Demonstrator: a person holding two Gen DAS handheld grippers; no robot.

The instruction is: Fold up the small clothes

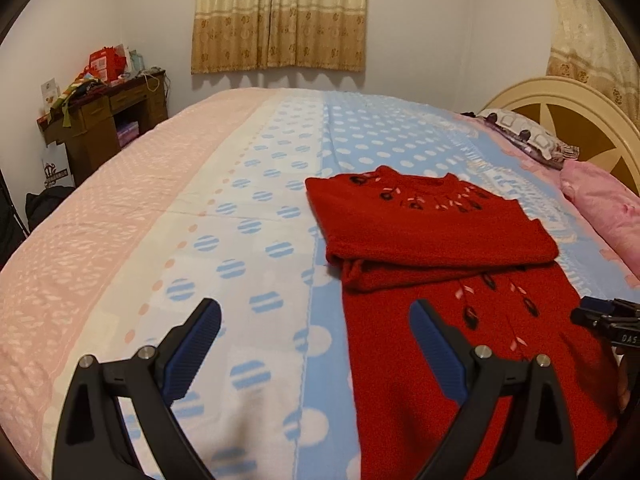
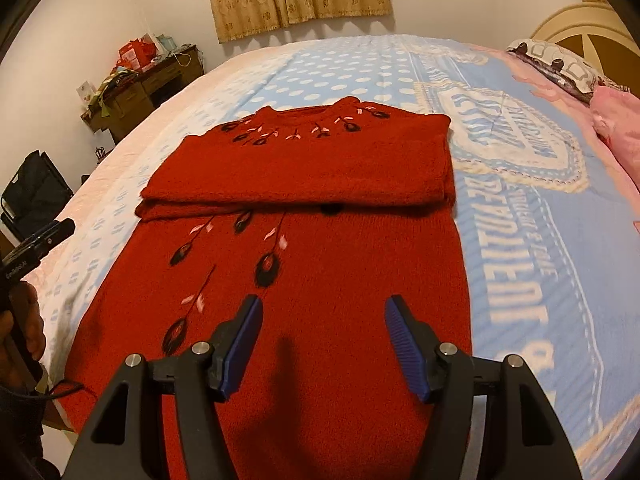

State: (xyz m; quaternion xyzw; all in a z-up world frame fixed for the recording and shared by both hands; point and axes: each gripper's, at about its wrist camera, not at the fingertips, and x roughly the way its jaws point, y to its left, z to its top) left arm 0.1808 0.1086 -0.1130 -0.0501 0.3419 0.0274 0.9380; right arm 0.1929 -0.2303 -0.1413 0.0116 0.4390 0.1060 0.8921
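A red knit sweater [image 1: 432, 236] with dark and pink embroidered flowers lies flat on the bed; it also shows in the right wrist view [image 2: 312, 272]. Its sleeves are folded across the chest, forming a thick band under the neckline. My left gripper [image 1: 316, 312] is open and empty, hovering over the sweater's left edge and the blanket. My right gripper [image 2: 324, 312] is open and empty above the sweater's lower body; its tip shows in the left wrist view [image 1: 600, 316]. The left gripper's tip shows at the left edge of the right wrist view [image 2: 36, 244].
The bed carries a pink, white and blue dotted blanket [image 1: 240, 220]. Pillows [image 1: 528, 136] and a pink cover [image 1: 600, 204] lie by the cream headboard [image 1: 560, 100]. A cluttered wooden desk [image 1: 104, 116] stands at far left, a black bag [image 2: 32, 192] beside the bed.
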